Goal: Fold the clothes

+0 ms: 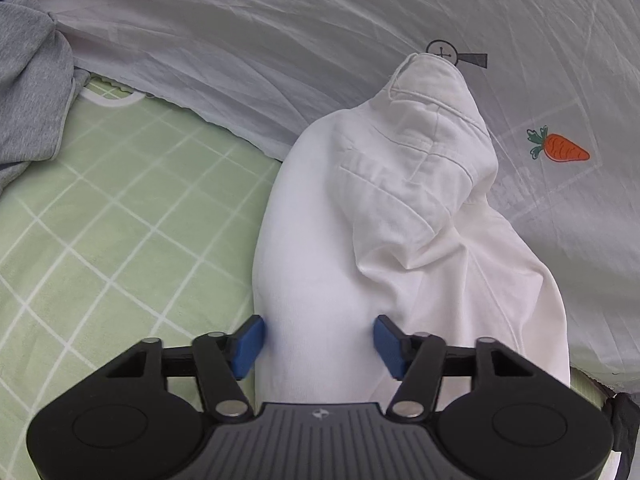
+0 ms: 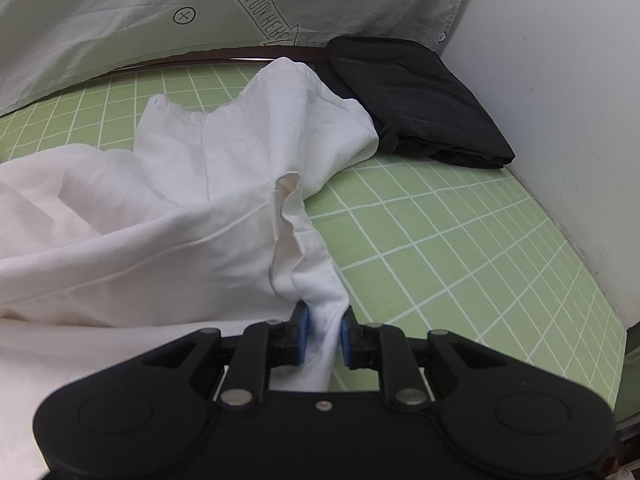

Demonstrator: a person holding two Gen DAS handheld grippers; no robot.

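In the left wrist view, a grey garment (image 1: 28, 92) lies bunched at the far left, on the green checked bed sheet (image 1: 120, 220). Behind it, a pale quilt (image 1: 280, 40) with a printed carrot (image 1: 560, 149) runs along the far side. To the right of the green area lie the white trousers (image 1: 400, 200), reaching from the near edge up to the quilt, with the waistband part folded over on top. The left claw (image 1: 318, 346) is spread wide; a thick fold of the white trousers passes between its blue pads (image 1: 249, 346). The cloth touches both pads, but I cannot tell whether they press it.

In the right wrist view, the white trousers (image 2: 180, 200) fill the left and the middle, spread in loose folds on the green checked bed sheet (image 2: 460, 248). The right claw (image 2: 324, 334) is clenched on a narrow bunched corner of the trousers, and the cloth is squeezed between the two pads. Farther right, a folded black garment (image 2: 416, 100) rests on the sheet, near the white wall (image 2: 560, 100) and just beside the far end of the trousers. The pale quilt (image 2: 120, 12) lies along the far side.
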